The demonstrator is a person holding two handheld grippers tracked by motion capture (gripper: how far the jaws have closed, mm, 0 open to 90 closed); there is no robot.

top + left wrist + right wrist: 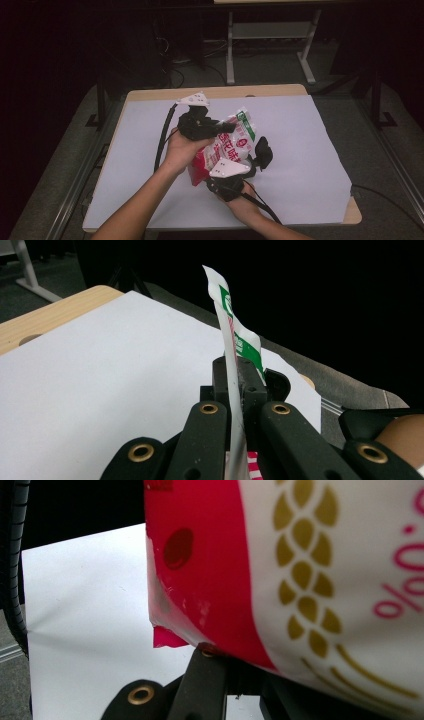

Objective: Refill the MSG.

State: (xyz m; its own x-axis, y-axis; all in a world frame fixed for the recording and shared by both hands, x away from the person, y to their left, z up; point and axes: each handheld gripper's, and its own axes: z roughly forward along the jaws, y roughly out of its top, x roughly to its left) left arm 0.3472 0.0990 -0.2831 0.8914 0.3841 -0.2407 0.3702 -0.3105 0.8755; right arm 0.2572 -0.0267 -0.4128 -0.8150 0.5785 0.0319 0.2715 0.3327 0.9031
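The red-and-white snack bag (227,150) hangs above the middle of the white sheet (300,150), pinched at its green-printed top edge by the left gripper (235,385) and at its red lower end by the right gripper (235,177), both jaws clamped thin on the film. This looks like the hold before tearing or pulling it open; the next move calls for the hands to draw apart without the film slipping. The sheet covers a wooden table (220,92); grey floor and a desk frame (270,45) lie beyond.

A glossy plastic bag (227,145) over a matt white sheet (295,145) on a wooden table (220,92).
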